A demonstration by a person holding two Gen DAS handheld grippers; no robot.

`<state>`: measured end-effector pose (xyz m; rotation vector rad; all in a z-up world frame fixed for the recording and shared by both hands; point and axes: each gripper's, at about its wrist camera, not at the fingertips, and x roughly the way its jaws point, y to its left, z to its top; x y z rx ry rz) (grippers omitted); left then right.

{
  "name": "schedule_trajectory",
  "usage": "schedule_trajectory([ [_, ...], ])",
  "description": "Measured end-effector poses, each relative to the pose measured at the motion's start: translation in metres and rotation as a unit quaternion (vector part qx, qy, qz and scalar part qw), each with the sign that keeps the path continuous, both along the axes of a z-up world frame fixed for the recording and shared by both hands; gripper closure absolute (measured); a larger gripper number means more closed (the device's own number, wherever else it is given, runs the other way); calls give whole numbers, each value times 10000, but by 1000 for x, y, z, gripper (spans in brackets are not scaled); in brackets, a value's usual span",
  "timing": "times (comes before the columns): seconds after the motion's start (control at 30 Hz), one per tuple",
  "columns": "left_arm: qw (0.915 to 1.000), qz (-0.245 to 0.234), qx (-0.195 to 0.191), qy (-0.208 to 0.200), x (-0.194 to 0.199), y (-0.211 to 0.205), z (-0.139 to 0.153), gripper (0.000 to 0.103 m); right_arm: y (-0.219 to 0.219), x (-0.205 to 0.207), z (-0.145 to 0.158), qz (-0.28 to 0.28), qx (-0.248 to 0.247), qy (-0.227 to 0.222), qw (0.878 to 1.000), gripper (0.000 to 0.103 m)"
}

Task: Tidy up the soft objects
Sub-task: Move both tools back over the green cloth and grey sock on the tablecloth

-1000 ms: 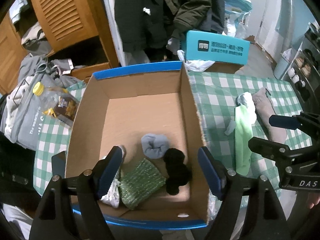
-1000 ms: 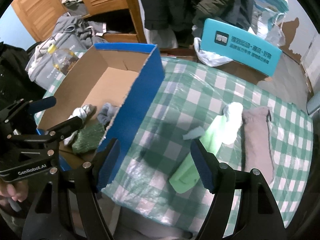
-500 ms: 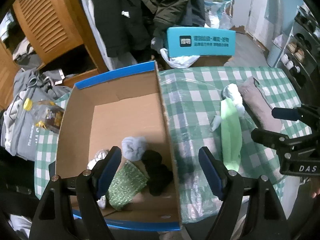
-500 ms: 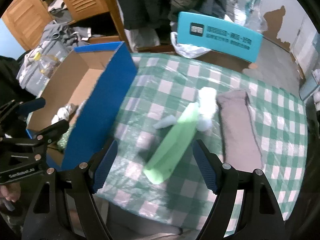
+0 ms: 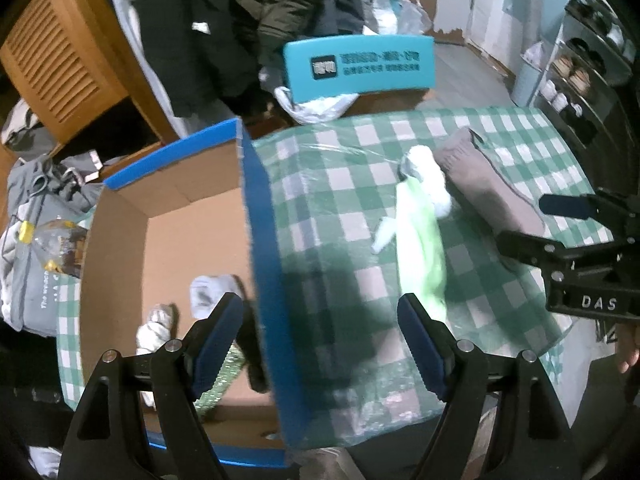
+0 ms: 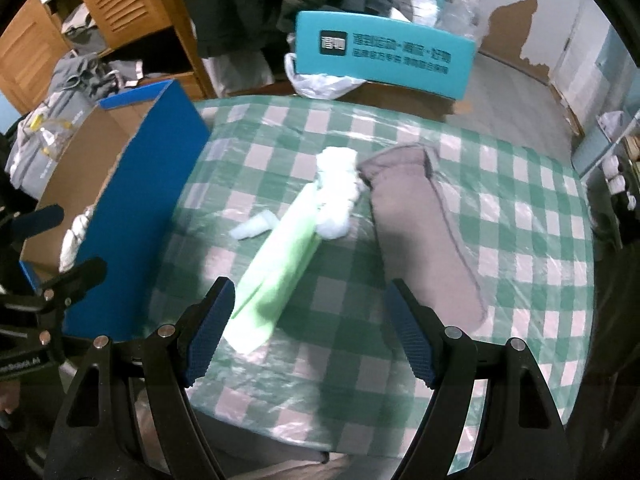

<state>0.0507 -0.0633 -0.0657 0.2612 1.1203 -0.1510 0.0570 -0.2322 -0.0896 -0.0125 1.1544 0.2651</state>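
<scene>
A blue-sided cardboard box (image 5: 262,240) (image 6: 132,208) stands on the left of the checked table (image 6: 520,208). Inside lie a grey sock ball (image 5: 208,290), a white rolled sock (image 5: 154,326) and a green knitted piece (image 5: 218,376). On the cloth lie a light green cloth (image 6: 280,268) (image 5: 420,240), a white fluffy item (image 6: 338,196) (image 5: 430,178), a small pale blue piece (image 6: 254,228) and a grey-brown folded cloth (image 6: 420,232) (image 5: 488,188). My left gripper (image 5: 320,340) is open and empty over the box's right wall. My right gripper (image 6: 310,336) is open and empty above the green cloth's near end.
A teal chair back (image 6: 384,54) with a white plastic bag (image 6: 320,82) stands behind the table. Dark coats (image 5: 260,12) hang behind. A wooden louvred cabinet (image 5: 60,56) and a grey bag (image 5: 32,264) with a bottle lie at left. Shelves (image 5: 580,76) stand at right.
Both grippers have swung to the right, away from the box interior and toward the cloths on the table. Both stay open and empty. The objects have not moved.
</scene>
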Motion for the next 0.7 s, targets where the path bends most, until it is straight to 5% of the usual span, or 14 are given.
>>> schedule_trajectory([
  [0.7,9964,82,-122,831,32,-40,-66,22,-42,23,-54,-449,-332,485,9973,25],
])
